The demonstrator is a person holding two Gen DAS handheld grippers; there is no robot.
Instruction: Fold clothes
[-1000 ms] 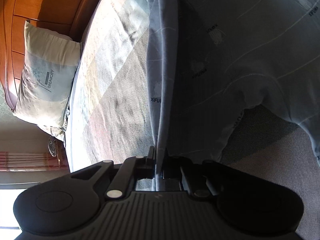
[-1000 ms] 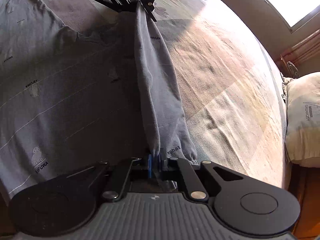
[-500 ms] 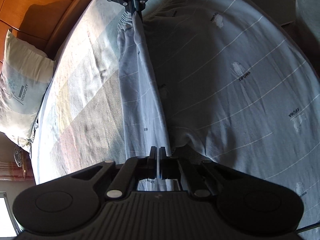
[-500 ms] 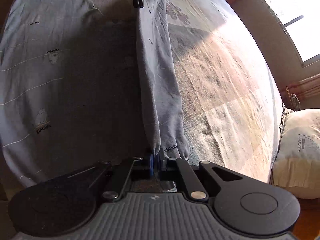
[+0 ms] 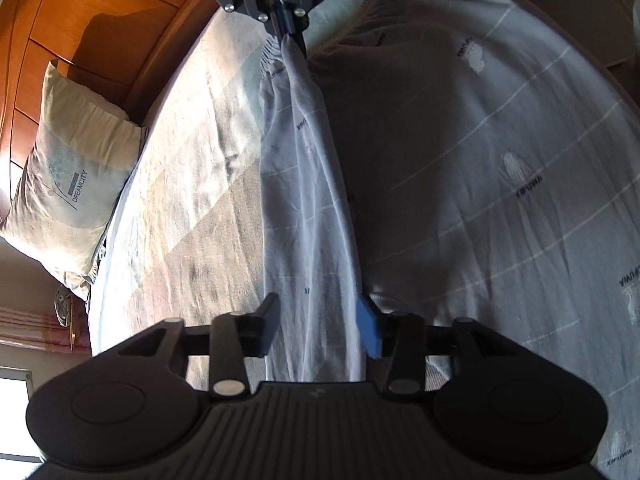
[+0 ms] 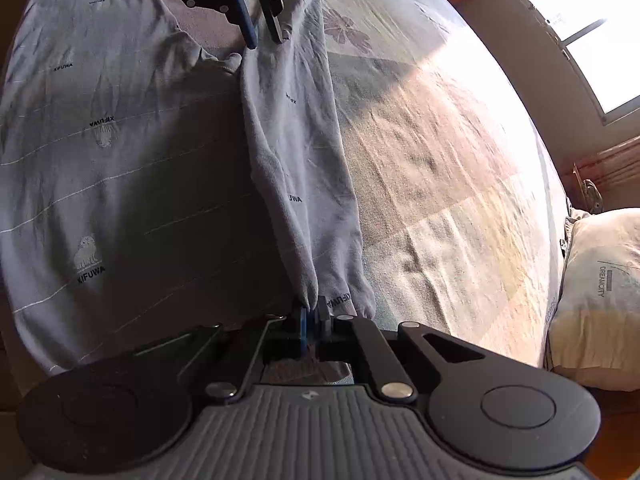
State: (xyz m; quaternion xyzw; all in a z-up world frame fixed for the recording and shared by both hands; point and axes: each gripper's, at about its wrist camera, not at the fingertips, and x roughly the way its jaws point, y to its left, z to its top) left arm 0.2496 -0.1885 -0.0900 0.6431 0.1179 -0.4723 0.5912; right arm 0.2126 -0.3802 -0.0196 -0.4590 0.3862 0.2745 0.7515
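A pale grey-blue sweatshirt (image 5: 500,168) with XIFUWA prints lies spread on the bed. One long sleeve (image 5: 308,208) runs along its edge between my two grippers. My left gripper (image 5: 316,308) has its jaws opening; the sleeve lies between the fingers, and the pads stand clear of it. At the sleeve's far end my right gripper (image 5: 290,36) is shut on the cuff. In the right wrist view the right gripper (image 6: 312,314) pinches the cuff of the sleeve (image 6: 296,140), and the left gripper (image 6: 264,36) stands open at the top.
The patterned bed sheet (image 5: 192,208) stretches beside the sleeve, partly in sunlight. A pillow (image 5: 68,184) leans on the wooden headboard (image 5: 100,20). The right wrist view shows the same pillow (image 6: 600,292) and a bright window (image 6: 580,32).
My left gripper's jaws have gone from shut on the sleeve to apart, letting it go. The sleeve has slackened and spread onto the bed. The right gripper keeps its grip.
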